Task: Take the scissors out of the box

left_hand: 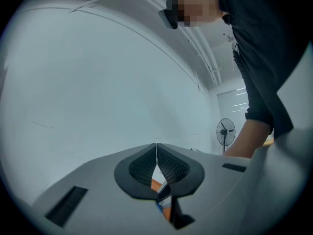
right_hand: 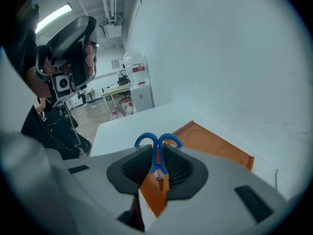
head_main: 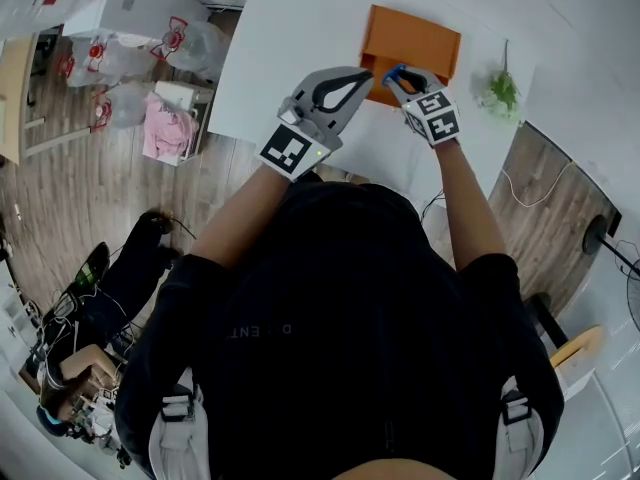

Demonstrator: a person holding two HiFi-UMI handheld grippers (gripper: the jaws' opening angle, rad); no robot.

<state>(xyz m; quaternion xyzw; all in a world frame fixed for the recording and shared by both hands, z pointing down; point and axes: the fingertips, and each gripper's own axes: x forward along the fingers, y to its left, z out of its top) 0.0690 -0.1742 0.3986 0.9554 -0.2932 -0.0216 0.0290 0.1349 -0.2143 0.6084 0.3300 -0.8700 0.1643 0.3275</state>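
The blue-handled scissors stand upright between the pads of my right gripper, handle loops sticking out above the fingertips. The head view shows that gripper with the scissors over the near edge of the orange box on the white table. The box lies behind and below the jaws. My left gripper is beside the box's near left corner; its jaw tips meet with nothing visible between them. It points level at a bare wall.
A small green plant sits on the table right of the box. Bags and a pink cloth lie on the wooden floor to the left. A standing fan and a water dispenser are farther off.
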